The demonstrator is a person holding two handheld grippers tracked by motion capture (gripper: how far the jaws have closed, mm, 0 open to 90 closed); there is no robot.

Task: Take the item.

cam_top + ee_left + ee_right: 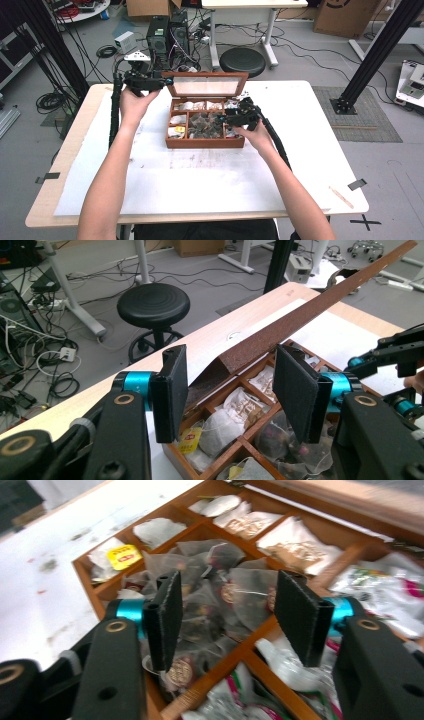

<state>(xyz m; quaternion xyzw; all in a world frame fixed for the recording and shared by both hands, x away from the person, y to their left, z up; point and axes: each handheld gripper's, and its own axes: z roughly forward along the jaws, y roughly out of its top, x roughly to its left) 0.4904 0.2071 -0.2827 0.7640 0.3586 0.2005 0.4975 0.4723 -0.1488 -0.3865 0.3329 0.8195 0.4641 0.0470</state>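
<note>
A wooden tea box (205, 143) with several compartments stands at the middle back of the table, its glass-paned lid (207, 86) raised. My left gripper (161, 80) is at the lid's upper left corner. In the left gripper view its jaws (231, 356) stand apart, with the lid's brown corner (240, 352) between them and neither pad pressing on it. My right gripper (225, 119) hovers open over the box's middle compartment, where clear sachets of dark tea (220, 555) lie below its jaws (225, 582). A yellow-tagged tea bag (122, 555) lies in a left compartment.
White paper (200, 175) covers the tabletop in front of the box. A wooden stick (341, 196) lies near the right front corner. Behind the table stand a black stool (242, 60), computer towers (167, 32) and loose cables on the floor.
</note>
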